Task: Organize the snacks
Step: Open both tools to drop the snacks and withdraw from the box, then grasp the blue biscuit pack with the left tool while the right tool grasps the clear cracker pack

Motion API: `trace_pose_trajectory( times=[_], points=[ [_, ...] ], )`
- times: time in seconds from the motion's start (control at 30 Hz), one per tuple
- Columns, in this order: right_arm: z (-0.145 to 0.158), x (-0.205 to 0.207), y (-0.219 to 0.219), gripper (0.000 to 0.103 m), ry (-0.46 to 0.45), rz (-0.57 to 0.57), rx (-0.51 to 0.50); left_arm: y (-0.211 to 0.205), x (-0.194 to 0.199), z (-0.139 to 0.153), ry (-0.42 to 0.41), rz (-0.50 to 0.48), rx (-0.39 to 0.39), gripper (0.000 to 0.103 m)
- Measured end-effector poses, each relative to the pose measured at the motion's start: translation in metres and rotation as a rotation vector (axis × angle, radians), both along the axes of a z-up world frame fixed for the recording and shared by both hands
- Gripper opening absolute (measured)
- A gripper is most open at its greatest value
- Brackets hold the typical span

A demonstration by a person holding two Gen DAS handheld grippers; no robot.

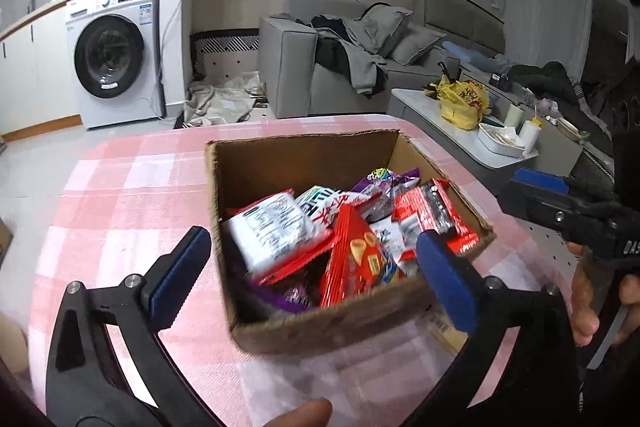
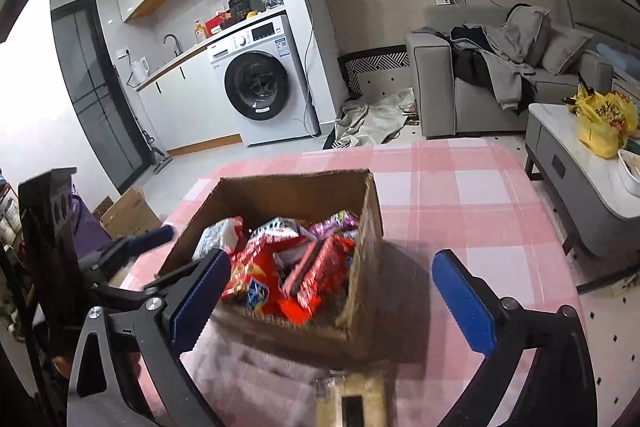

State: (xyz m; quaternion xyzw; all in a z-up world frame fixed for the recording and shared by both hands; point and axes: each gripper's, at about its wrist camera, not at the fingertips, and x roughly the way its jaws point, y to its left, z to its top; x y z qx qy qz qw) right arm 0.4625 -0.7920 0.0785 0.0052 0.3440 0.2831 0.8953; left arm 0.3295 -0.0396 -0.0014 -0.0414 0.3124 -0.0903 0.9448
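both grippers — left gripper [image 1: 314,267] and right gripper [image 2: 326,291] — gape wide and empty; approach one packet [image 1: 352,255] in the box [image 1: 320,323] squarely.

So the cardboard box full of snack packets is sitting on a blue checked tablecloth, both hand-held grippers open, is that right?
Not quite: the tablecloth is pink and white checked, not blue, as the right wrist view shows. The rest holds: the cardboard box is full of snack packets, and the left hand-held gripper and right hand-held gripper are open.

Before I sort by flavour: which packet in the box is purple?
The purple packet toward the cardboard box's far side; the packets around it are red or white.
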Motion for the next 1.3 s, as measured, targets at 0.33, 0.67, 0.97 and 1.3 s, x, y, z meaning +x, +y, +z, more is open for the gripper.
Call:
trace_pose_trajectory(
  times=[0.33,0.67,0.97,1.3],
  points=[
    [-0.006,-0.036,-0.027,0.103,0.027,0.000,0.022,0.014,-0.084,0.015,-0.014,0.031,0.027,0.102],
    [-0.023,-0.061,-0.025,0.103,0.044,0.017,-0.057,0.017,-0.150,0.005,0.000,0.021,0.062,0.102],
    [-0.040,-0.070,-0.033,0.103,0.079,0.010,-0.086,0.008,-0.161,-0.009,0.043,0.009,0.081,0.102],
    [-0.067,-0.088,-0.039,0.103,0.119,0.018,-0.139,0.007,-0.171,-0.035,0.099,0.039,0.095,0.102]
  ],
)
